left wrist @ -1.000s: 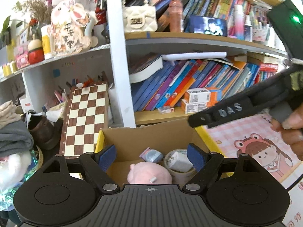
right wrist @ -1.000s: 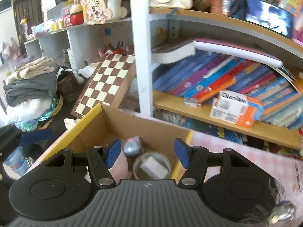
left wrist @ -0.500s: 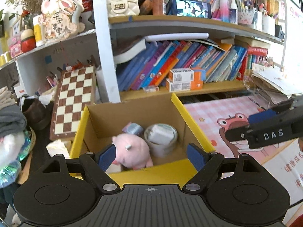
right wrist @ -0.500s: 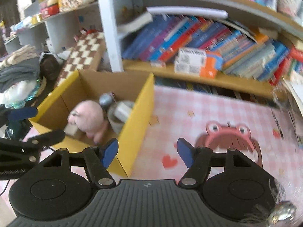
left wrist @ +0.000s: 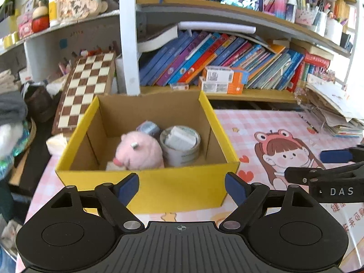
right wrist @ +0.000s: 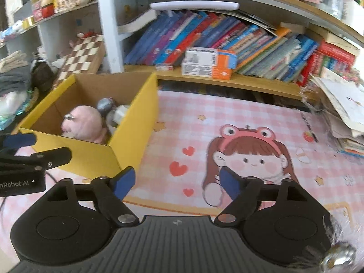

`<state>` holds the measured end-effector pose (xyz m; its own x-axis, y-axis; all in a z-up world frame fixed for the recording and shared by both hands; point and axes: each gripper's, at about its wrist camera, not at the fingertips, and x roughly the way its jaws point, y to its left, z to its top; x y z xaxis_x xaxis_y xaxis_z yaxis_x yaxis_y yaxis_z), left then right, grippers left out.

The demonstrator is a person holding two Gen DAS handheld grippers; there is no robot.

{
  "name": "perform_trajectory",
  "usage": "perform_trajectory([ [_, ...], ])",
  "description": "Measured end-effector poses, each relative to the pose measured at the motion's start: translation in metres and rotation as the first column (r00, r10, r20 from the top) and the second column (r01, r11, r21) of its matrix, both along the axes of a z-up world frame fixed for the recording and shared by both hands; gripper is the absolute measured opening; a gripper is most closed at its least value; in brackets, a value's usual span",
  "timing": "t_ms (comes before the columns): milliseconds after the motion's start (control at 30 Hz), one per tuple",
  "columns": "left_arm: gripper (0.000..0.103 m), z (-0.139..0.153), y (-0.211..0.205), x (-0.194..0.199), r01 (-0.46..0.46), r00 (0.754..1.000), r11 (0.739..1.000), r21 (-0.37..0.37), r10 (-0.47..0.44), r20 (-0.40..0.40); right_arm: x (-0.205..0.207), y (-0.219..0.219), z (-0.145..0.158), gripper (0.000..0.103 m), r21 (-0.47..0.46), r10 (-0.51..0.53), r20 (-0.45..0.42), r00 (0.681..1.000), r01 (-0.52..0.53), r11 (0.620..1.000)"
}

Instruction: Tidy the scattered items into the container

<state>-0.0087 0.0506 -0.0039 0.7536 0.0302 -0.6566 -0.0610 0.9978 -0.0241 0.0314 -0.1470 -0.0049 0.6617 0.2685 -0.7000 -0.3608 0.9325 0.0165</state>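
Cardboard container (left wrist: 145,186) near mat's left edge: light, stiff, grippable by rim; pink plush (left wrist: 138,152) inside soft, squeezable; left gripper (left wrist: 182,187) and right gripper (right wrist: 175,182) both spread wide, empty, right one's jaws just opened.

Light: bright, even daylight — strongest at the upper right, where the shelf (left wrist: 336,25) washes out.
Shadows: soft, inside the yellow box (left wrist: 182,188).
Distortion: fisheye bowing, dark corners.
Blur: right wrist view smeared — books (right wrist: 204,38) soft.
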Motion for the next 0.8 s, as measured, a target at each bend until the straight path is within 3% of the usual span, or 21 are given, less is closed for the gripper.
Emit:
perform_trajectory([
  [200,0.085,-0.003,-0.013,-0.001,0.022,1.0,0.999,0.043,-0.021,-0.019,-0.003,-0.011,-0.008,0.095,-0.023,-0.069,0.004,0.998,0.069,0.997],
  [267,0.09,-0.003,-0.013,0.0,0.019,1.0,0.999,0.041,-0.018,-0.023,-0.003,-0.013,-0.01,0.099,-0.026,-0.085,0.002,0.996,0.085,0.996],
  [333,0.094,-0.002,-0.013,0.0,0.013,1.0,0.999,0.04,-0.012,-0.022,-0.003,-0.015,-0.01,0.099,-0.025,-0.092,0.003,0.996,0.092,0.995],
  [800,0.098,-0.003,-0.014,0.005,-0.005,0.999,0.999,0.05,0.007,-0.036,-0.002,-0.011,-0.009,0.101,-0.032,-0.089,0.009,0.996,0.089,0.995],
])
